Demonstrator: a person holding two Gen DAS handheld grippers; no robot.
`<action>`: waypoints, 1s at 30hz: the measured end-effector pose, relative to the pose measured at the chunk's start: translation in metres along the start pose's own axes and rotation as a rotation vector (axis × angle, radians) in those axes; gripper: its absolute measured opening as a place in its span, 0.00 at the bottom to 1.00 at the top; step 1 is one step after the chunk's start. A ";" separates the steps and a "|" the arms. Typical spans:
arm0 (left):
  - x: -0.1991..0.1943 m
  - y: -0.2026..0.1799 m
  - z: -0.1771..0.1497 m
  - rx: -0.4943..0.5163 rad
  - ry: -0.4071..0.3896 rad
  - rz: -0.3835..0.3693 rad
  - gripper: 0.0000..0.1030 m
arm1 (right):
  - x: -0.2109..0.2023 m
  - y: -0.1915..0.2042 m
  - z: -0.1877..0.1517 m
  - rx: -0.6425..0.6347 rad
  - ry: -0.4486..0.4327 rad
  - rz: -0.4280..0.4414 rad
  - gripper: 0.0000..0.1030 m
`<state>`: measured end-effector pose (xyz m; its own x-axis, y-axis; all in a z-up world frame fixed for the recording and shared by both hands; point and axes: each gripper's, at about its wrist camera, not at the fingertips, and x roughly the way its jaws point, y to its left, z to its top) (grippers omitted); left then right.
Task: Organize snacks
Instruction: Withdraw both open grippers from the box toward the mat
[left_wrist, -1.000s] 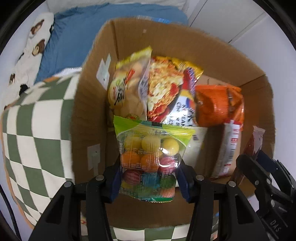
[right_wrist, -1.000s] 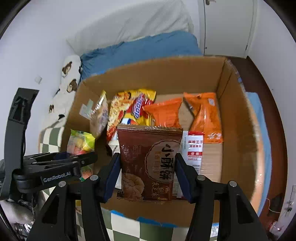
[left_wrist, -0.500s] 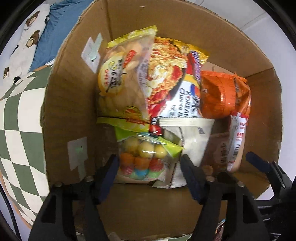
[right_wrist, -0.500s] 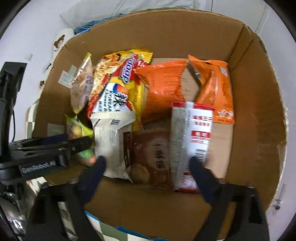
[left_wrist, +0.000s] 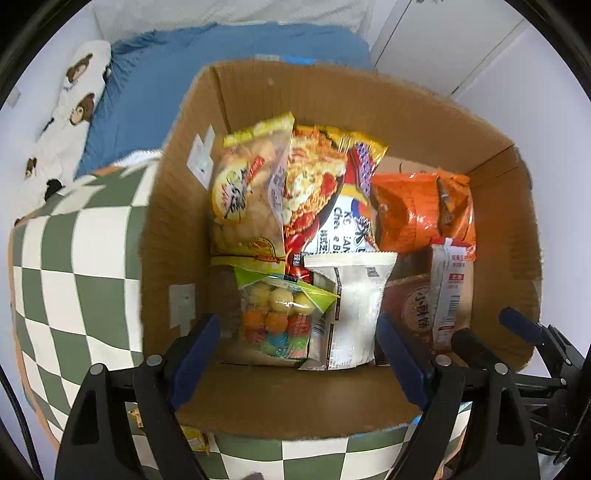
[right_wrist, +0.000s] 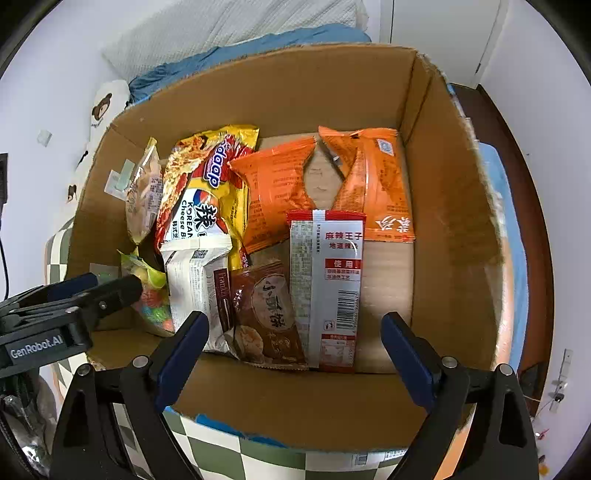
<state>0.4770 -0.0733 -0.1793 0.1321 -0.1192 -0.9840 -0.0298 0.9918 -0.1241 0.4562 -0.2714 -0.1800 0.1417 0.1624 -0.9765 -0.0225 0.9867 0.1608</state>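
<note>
Snacks lie packed flat in the cardboard box (right_wrist: 443, 155) so all fit: candy bag (left_wrist: 280, 317) at seven o'clock, brown biscuit pack (right_wrist: 266, 314) beside it. Left tongs (left_wrist: 299, 354) are opening, right tongs (right_wrist: 295, 343) gape wide; both hover empty.

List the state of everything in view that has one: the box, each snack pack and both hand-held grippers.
Cardboard box: open-topped, holding snacks.
Candy bag: lying in the box, released.
Brown biscuit pack: lying in the box, released.
Red-and-white pack: lying flat, sealed.
Left hand-held gripper: jaws opening, gripping nothing.
Right hand-held gripper: open, empty.
</note>
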 end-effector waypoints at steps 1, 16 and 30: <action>-0.004 -0.005 -0.003 0.003 -0.017 0.008 0.84 | -0.004 0.000 -0.002 0.000 -0.011 -0.001 0.93; -0.084 -0.011 -0.059 0.066 -0.297 0.060 0.84 | -0.084 -0.002 -0.049 -0.011 -0.232 -0.015 0.93; -0.132 -0.020 -0.110 0.076 -0.370 0.040 0.84 | -0.152 0.000 -0.094 0.002 -0.359 0.039 0.93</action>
<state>0.3516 -0.0827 -0.0604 0.4818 -0.0690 -0.8736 0.0292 0.9976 -0.0627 0.3411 -0.2963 -0.0451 0.4795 0.1885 -0.8571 -0.0328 0.9798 0.1971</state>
